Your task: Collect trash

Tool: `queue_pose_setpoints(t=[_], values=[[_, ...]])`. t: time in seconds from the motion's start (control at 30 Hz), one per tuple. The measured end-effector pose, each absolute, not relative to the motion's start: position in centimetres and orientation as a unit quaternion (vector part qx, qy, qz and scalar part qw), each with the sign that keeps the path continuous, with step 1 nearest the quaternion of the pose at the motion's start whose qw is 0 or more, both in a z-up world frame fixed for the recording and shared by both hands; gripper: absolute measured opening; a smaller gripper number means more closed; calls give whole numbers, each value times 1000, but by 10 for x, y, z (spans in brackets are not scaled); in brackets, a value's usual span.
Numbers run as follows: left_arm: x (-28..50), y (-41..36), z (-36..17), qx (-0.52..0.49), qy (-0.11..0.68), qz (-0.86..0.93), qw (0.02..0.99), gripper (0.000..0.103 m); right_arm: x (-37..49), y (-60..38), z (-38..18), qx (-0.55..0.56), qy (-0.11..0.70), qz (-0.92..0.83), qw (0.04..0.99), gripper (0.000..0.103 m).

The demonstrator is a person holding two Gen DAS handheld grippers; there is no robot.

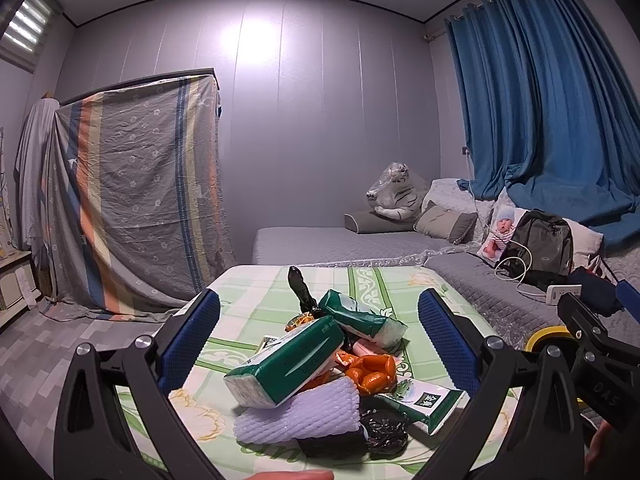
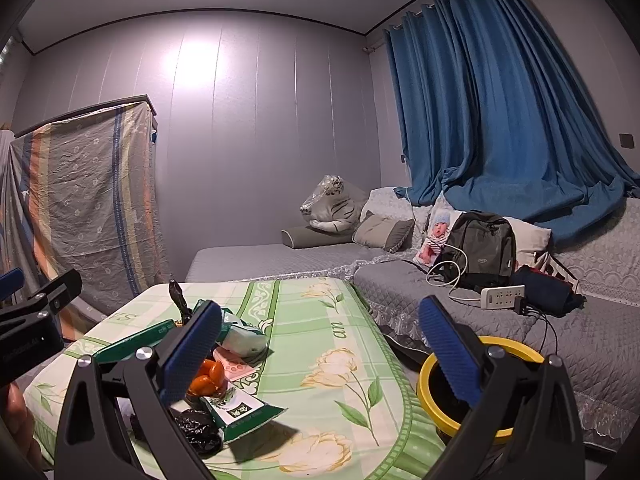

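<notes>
A heap of trash lies on the table with the green floral cloth (image 1: pixel 256 300): two green tissue packs (image 1: pixel 284 364), a white foam net (image 1: pixel 298 412), an orange wrapper (image 1: pixel 370 372), a crumpled black bag (image 1: pixel 384 430) and a flat green packet (image 1: pixel 432 402). My left gripper (image 1: pixel 320 340) is open, its blue pads on either side of the heap, just above it. My right gripper (image 2: pixel 320 344) is open and empty over the table's right part, with the heap at its left finger (image 2: pixel 192 348). A yellow-rimmed bin (image 2: pixel 432 400) stands right of the table.
A grey bed (image 2: pixel 400 284) runs behind and right of the table, with a backpack (image 2: pixel 484 248), a power strip (image 2: pixel 502 296), cables, pillows and a plush tiger (image 2: pixel 332 206). A sheet-covered cabinet (image 1: pixel 136 184) stands at left. Blue curtains (image 2: pixel 500 100) hang at right.
</notes>
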State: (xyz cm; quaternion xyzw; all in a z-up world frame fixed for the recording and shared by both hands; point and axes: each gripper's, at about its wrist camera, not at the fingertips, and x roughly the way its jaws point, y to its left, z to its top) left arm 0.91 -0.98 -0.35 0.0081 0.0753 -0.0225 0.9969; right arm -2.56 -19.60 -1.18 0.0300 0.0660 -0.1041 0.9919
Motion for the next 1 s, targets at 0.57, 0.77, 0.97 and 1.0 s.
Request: queue_pose_setpoints(t=[0.57, 0.77, 0.97, 1.0], values=[[12, -18, -4, 12, 76, -31, 997, 95, -26, -201, -13, 34, 64, -110, 991, 95], [13, -19, -3, 12, 78, -33, 996, 95, -26, -201, -13, 35, 64, -110, 991, 95], [13, -19, -3, 11, 79, -33, 996, 95, -26, -202, -14, 36, 66, -109, 991, 95], [13, -19, -3, 11, 79, -33, 996, 95, -25, -202, -14, 36, 66, -110, 991, 95]])
